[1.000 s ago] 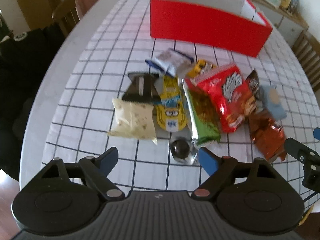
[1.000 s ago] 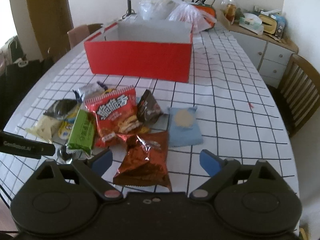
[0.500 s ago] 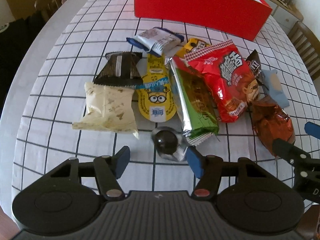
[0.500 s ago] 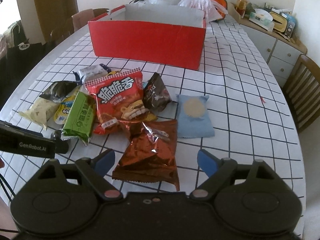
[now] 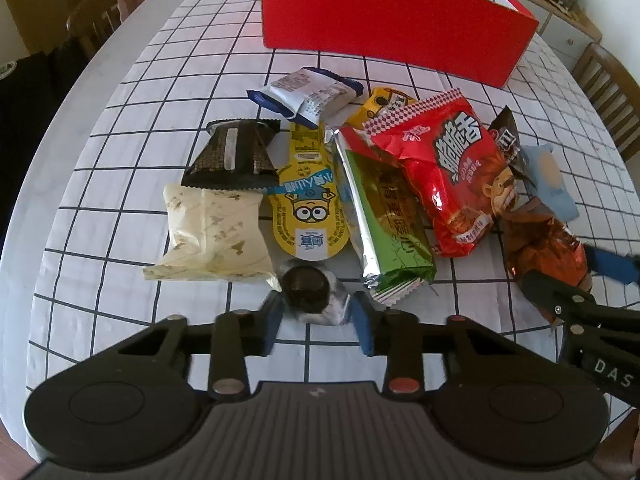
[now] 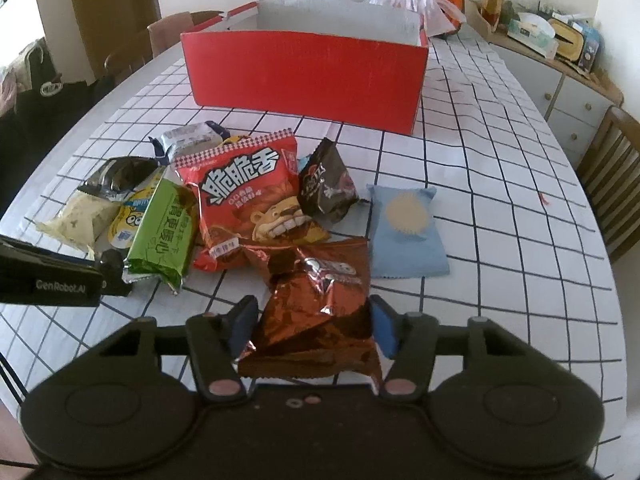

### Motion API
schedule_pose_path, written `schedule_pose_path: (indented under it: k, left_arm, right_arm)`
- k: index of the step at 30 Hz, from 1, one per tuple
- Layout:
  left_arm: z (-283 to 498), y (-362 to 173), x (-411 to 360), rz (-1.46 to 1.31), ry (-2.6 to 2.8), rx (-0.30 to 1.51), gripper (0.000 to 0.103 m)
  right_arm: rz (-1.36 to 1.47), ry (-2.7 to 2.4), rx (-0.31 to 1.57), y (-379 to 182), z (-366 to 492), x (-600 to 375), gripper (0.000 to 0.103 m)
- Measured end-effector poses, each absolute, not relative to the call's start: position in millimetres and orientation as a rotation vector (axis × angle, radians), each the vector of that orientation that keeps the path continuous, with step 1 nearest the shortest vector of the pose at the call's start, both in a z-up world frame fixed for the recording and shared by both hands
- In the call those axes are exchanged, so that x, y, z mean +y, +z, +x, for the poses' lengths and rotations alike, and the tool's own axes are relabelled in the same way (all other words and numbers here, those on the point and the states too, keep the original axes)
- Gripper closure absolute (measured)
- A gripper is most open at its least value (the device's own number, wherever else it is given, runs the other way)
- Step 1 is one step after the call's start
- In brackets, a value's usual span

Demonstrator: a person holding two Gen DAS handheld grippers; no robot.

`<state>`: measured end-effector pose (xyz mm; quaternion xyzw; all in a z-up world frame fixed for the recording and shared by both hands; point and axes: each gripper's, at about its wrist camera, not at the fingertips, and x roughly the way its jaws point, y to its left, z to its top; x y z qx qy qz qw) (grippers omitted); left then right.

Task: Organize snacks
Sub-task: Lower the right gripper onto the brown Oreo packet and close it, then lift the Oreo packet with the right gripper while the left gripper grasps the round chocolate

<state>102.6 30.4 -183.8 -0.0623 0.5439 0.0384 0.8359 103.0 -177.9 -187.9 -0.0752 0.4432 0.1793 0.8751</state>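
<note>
Left-wrist view: left gripper (image 5: 318, 318), jaws closing, blue fingers (image 5: 272, 318) narrow on either side of a small round dark snack in clear wrap (image 5: 310, 292) at the near edge of the pile; whether the pads already press it cannot be told. Behind it on the checked tablecloth (image 5: 120, 120): cream packet (image 5: 212, 240), yellow cartoon-faced packet (image 5: 308, 204), green bar in silver foil (image 5: 388, 224), red crisp bag (image 5: 448, 172), dark ribbed packet (image 5: 234, 154), white-and-blue packet (image 5: 308, 94). Red box (image 5: 392, 20) stands beyond the pile, apart from it. Right-wrist view: right gripper (image 6: 312, 326), jaws closing, fingers (image 6: 384, 328) flanking the lower half of a crumpled copper-brown foil bag (image 6: 316, 304), pads at its edges; firm grip cannot be told. Light blue packet (image 6: 408, 228) lies just beside the bag, dark brown packet (image 6: 328, 188) behind it.
</note>
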Motion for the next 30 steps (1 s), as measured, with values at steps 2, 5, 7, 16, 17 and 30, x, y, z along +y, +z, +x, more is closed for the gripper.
schedule_pose_path:
  k: [2,5,7,16,17,30]
  left_arm:
    - [102.3,-183.3,34.2,-0.156,0.074,1.151,0.072]
    - [100.9,-183.5,37.7,-0.181,0.067,1.148,0.075]
    - [99.9,-183.4,38.8,-0.191,0.063,1.145,0.078]
    - [91.7,-183.4,49.3,-0.217,0.072,1.152,0.092]
    - [90.3,-182.6,50.5,-0.22,0.073,1.151,0.092]
    - [82.2,-181.2,59.0,-0.259,0.05,1.173,0.088]
  right_arm:
    - [-0.146,0.371,0.922,-187.0,101.8,-179.2,0.055]
    - [-0.133,0.367,0.923,-185.5,101.1,-181.9,0.062]
    - [-0.12,0.364,0.926,-184.5,100.6,-184.1,0.065]
    - [-0.127,0.345,0.922,-179.1,89.7,-190.3,0.069]
    - [-0.125,0.342,0.922,-178.1,88.4,-191.4,0.07]
    - [-0.098,0.331,0.929,-175.7,82.3,-199.6,0.07]
